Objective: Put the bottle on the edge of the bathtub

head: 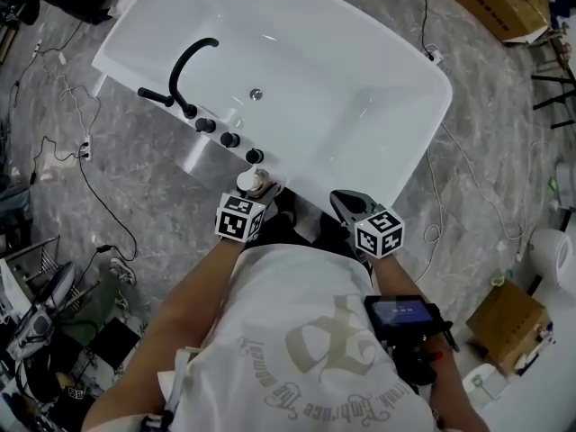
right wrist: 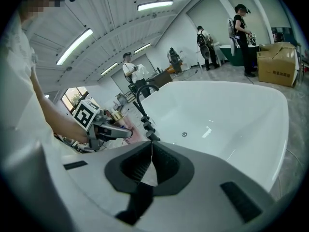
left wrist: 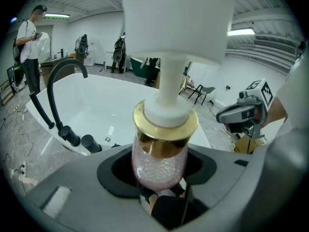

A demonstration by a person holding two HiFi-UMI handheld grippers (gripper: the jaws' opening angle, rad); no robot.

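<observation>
One bottle (left wrist: 159,161), clear pink-tinted body filled with small white beads, gold collar, white pump head, upright and clamped in the left gripper (head: 253,198), at the near rim of the white bathtub (head: 360,124); contact with rim indeterminable.

Bright ceiling strip lights (right wrist: 154,5) glint off the white bathtub (head: 378,79); fisheye edges darken.

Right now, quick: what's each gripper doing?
Left gripper: closed on the bottle.
Right gripper: closed, empty.
</observation>
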